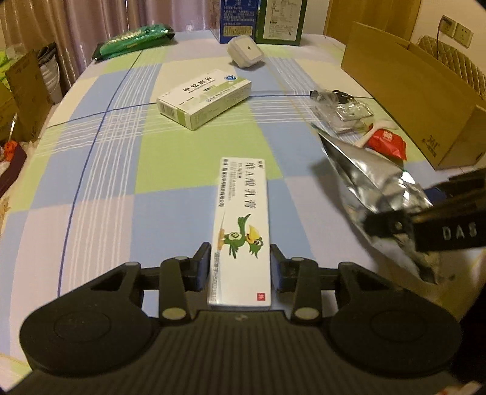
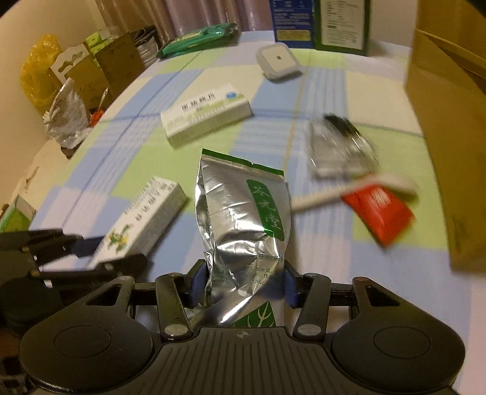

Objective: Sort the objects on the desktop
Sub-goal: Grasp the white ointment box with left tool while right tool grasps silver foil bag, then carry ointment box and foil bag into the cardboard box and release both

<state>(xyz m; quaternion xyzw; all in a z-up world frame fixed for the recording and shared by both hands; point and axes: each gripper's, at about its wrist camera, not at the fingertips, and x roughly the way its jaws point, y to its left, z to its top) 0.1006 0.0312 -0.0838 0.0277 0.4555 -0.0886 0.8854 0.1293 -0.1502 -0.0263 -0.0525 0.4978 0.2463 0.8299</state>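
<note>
Ointment box [image 1: 240,231] clamped between left jaws

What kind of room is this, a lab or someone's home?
Most likely a home. A checked tablecloth covers the table, curtains hang behind it, and ordinary household items lie about: a medicine box, a foil tea bag and a cardboard box.
</note>
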